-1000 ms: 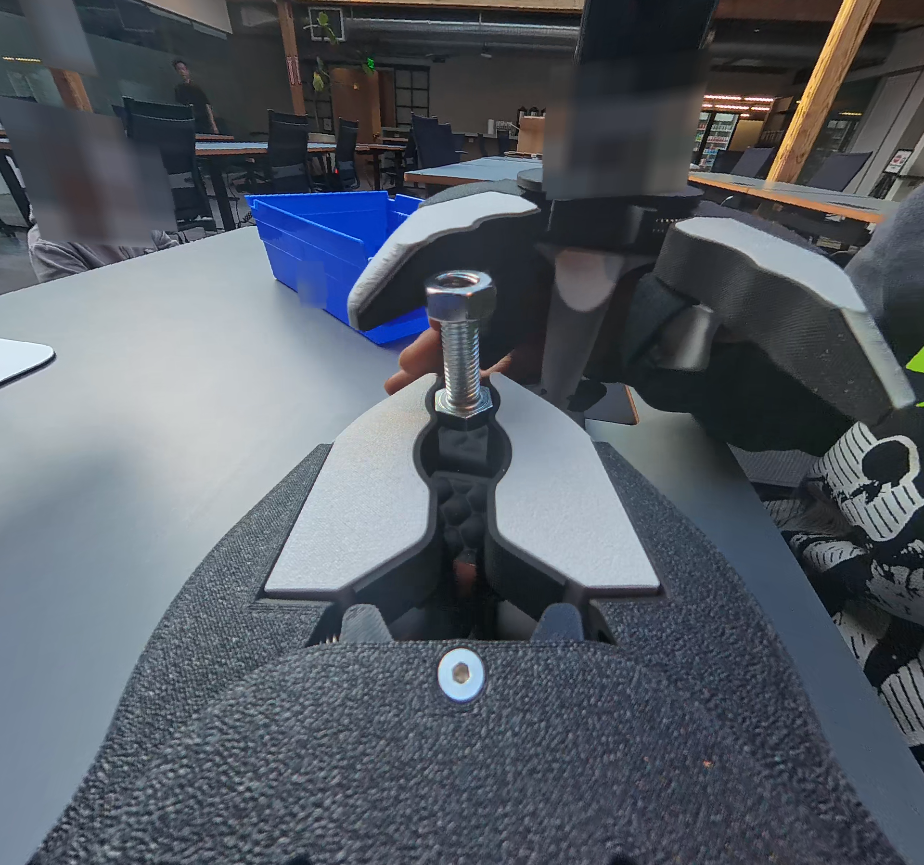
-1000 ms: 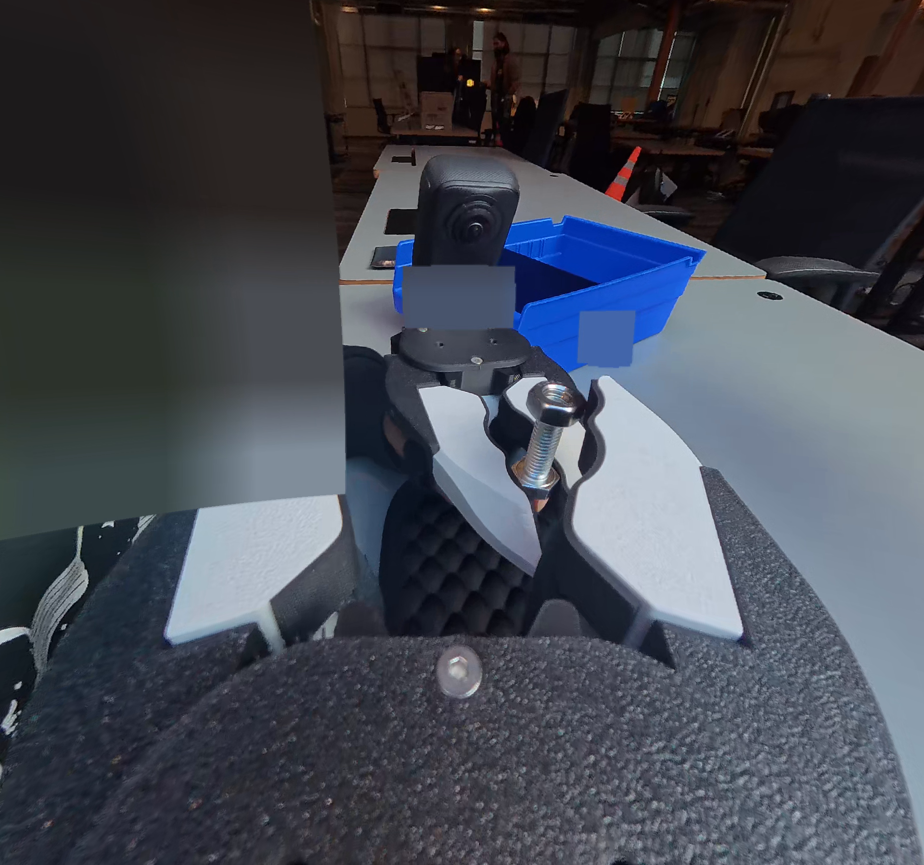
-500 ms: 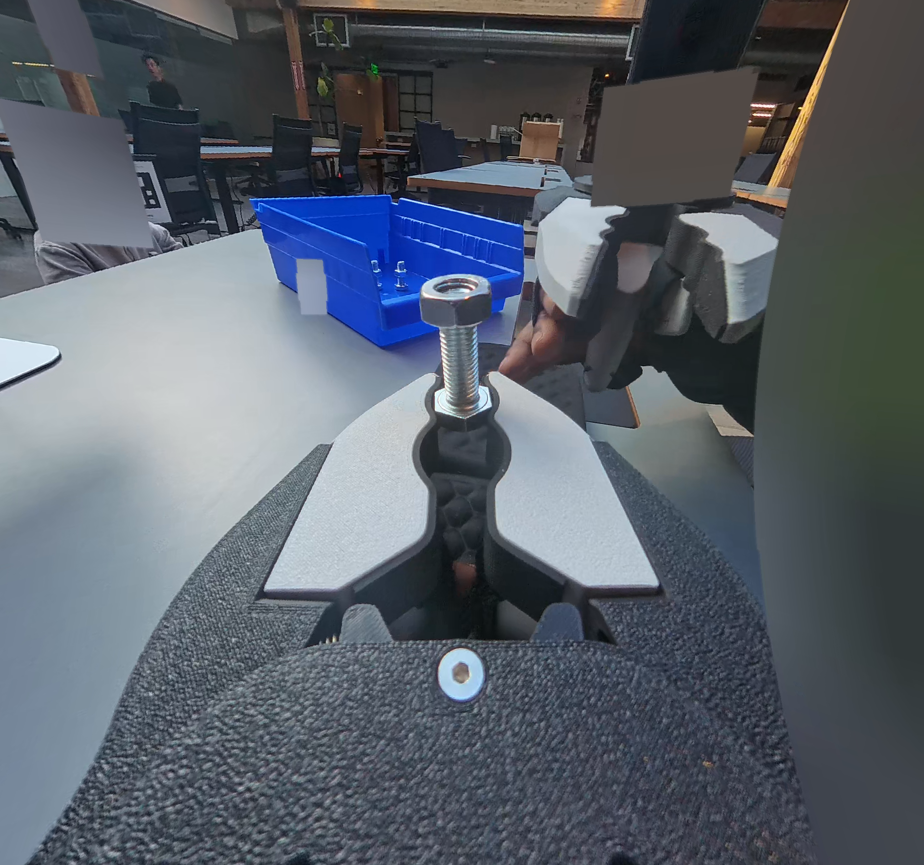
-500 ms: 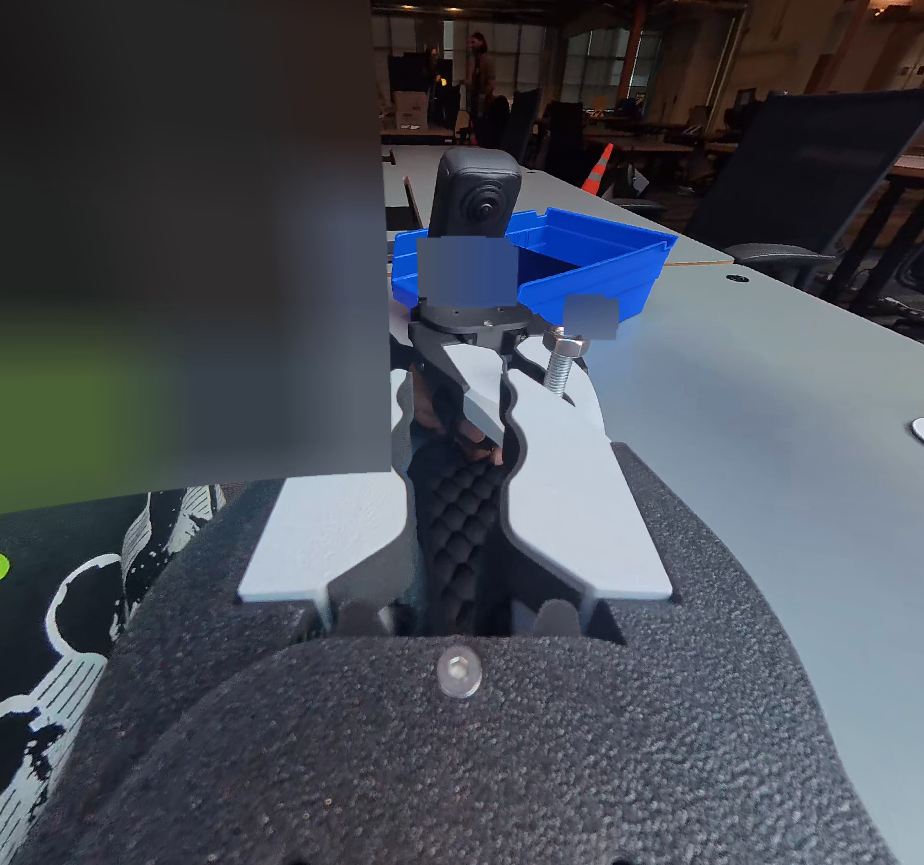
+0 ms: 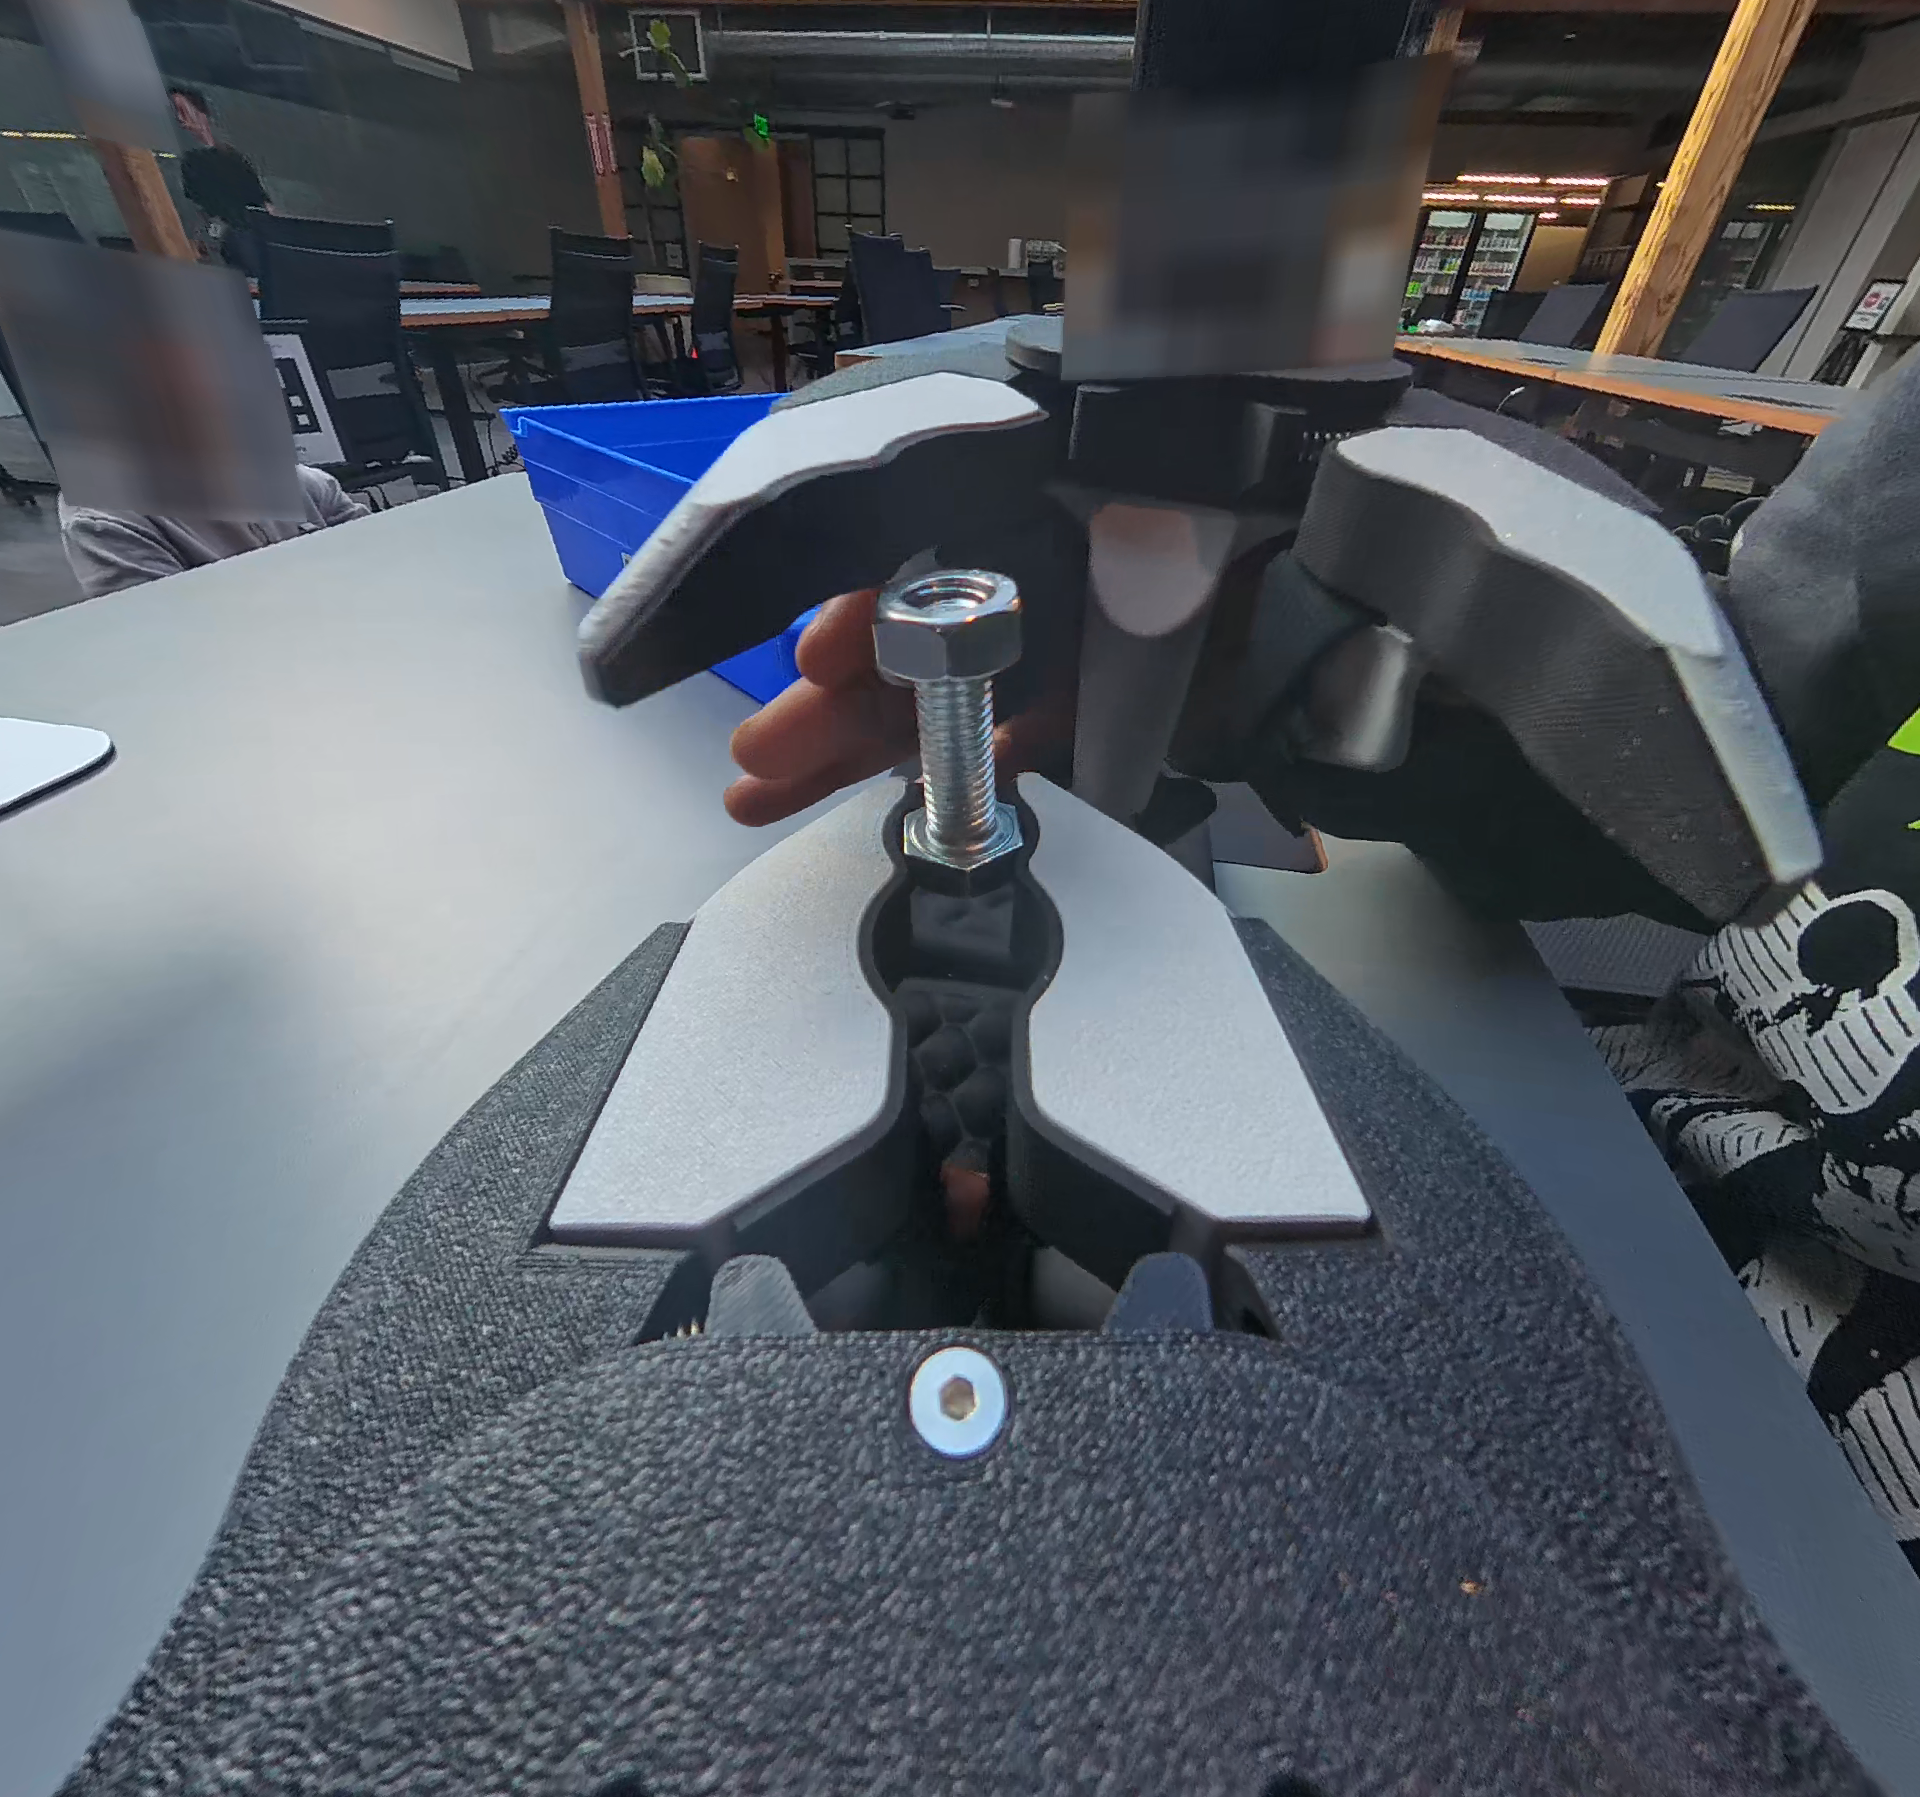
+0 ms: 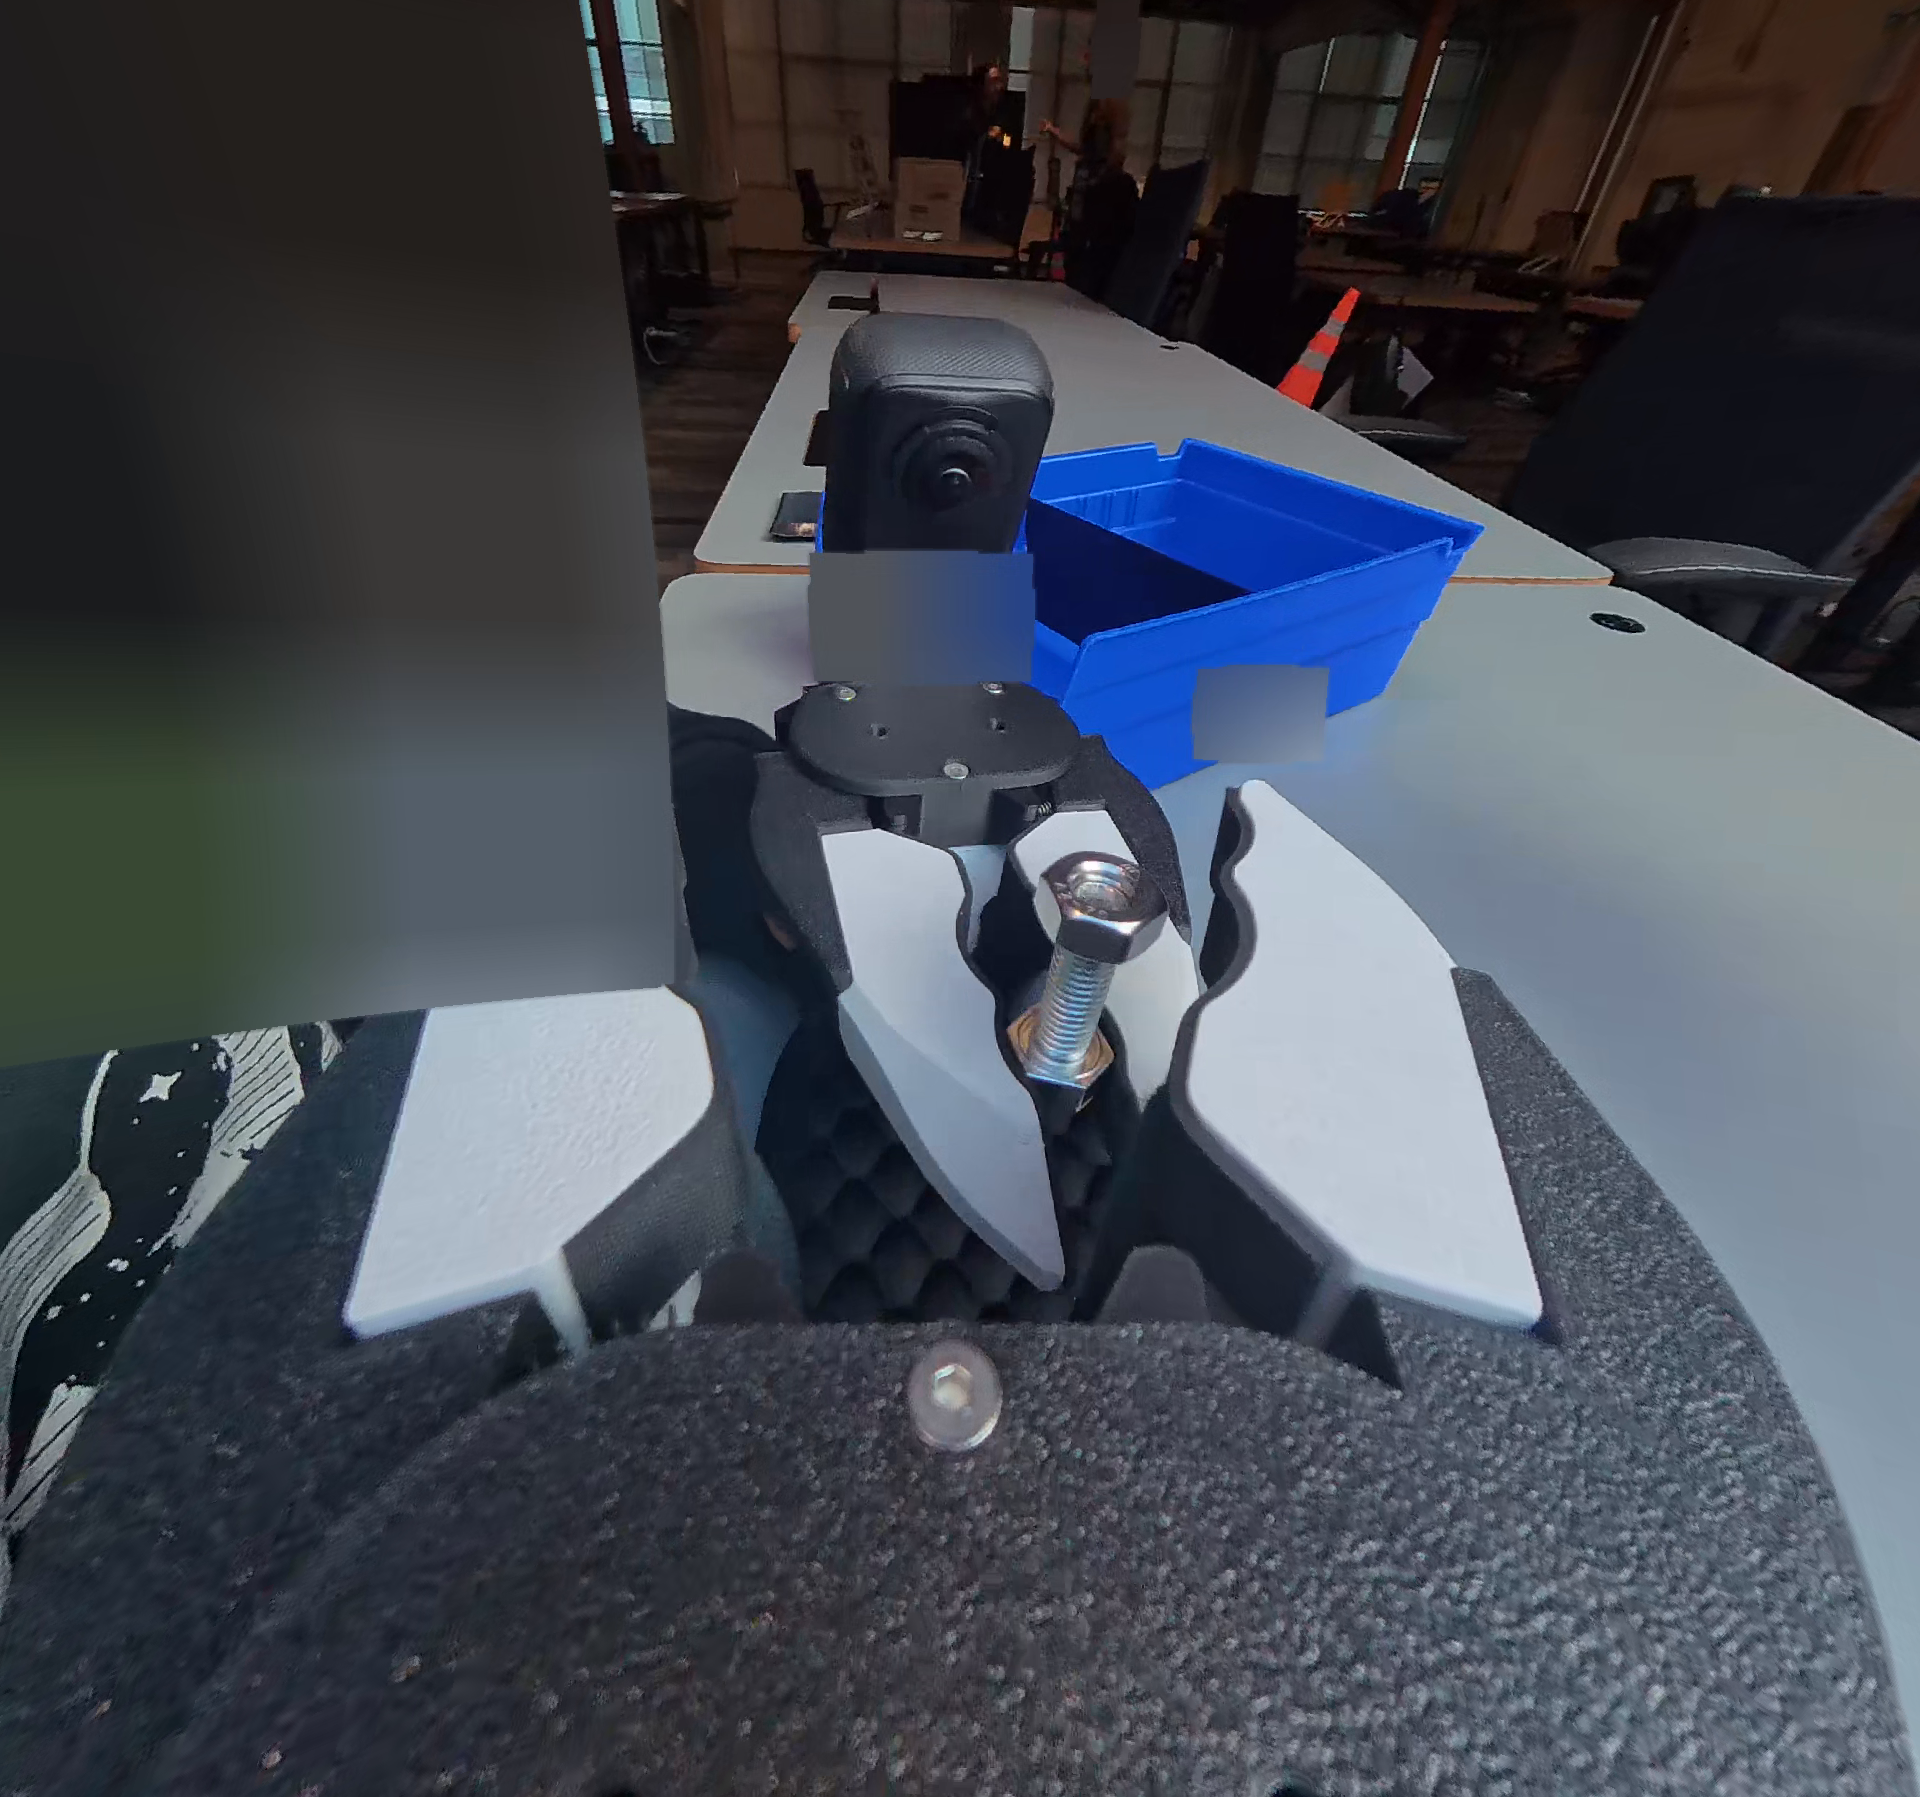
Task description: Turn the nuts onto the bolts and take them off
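Left wrist view: left claw (image 5: 961,838) clamped on hex head of upright zinc-plated steel bolt (image 5: 958,760); one silver hex nut (image 5: 948,623) sits at top of thread. Right claw (image 5: 1195,656) spread wide around nut, empty, pads not touching. Judgement: parts small, rigid, slick metal; grip nut across opposite flats, light squeeze, else slips. Count: one bolt, one nut visible. Blue plastic bin (image 6: 1299,625) behind on grey desk (image 5: 312,760).
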Demonstrator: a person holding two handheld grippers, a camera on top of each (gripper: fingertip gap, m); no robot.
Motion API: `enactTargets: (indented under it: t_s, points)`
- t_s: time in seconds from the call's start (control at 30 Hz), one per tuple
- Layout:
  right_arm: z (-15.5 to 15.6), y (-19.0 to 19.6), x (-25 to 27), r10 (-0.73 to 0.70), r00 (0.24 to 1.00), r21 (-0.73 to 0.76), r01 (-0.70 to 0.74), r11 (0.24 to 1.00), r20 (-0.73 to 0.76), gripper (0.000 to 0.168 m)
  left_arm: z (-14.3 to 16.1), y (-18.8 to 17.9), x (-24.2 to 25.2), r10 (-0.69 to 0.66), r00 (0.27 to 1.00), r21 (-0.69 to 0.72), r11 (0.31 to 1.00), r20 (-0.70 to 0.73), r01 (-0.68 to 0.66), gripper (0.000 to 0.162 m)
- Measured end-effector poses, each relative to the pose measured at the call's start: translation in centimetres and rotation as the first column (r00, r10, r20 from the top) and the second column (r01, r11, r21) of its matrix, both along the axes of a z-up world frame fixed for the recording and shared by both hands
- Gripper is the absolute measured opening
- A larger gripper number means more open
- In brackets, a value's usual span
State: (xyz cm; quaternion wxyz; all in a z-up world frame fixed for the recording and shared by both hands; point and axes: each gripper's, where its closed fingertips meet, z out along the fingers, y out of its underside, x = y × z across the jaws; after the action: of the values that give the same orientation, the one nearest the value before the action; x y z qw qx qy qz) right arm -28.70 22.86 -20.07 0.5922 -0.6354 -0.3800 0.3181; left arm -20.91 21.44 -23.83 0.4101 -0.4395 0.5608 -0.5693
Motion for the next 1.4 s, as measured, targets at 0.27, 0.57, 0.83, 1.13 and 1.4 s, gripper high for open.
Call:
enactTargets:
  t_s: [0.27,0.57,0.83,1.13,1.4]
  points:
    - [-0.4,-0.7,-0.2,0.029,0.999,-0.001,-0.029,1.0,0.039,0.092,-0.1,0.1,0.1,0.005,1.0,0.002,1.0,-0.003,-0.005,0.014]
    - [-0.3,-1.8,1.3,-0.044,0.999,-0.015,0.044,0.999,0.006,0.092,-0.1,0.0,0.1,0.008,1.0,0.014,1.0,-0.006,-0.008,0.014]
    - [0.1,-3.3,2.4,-0.07,0.997,-0.029,0.069,0.997,-0.03,0.072,0.1,0.4,0.1,0.018,1.0,-0.004,1.0,0.006,-0.018,0.014]
    - [0.2,-3.2,3.5,-0.094,0.995,0.0,0.094,0.996,-0.018,0.058,0.1,0.4,0.0,0.017,1.0,-0.004,1.0,0.007,-0.016,0.014]
    - [0.2,-0.7,1.2,-0.031,0.997,-0.013,0.03,0.999,-0.065,0.099,0.0,0.2,0.1,0.008,1.0,0.005,1.0,0.002,-0.008,0.014]
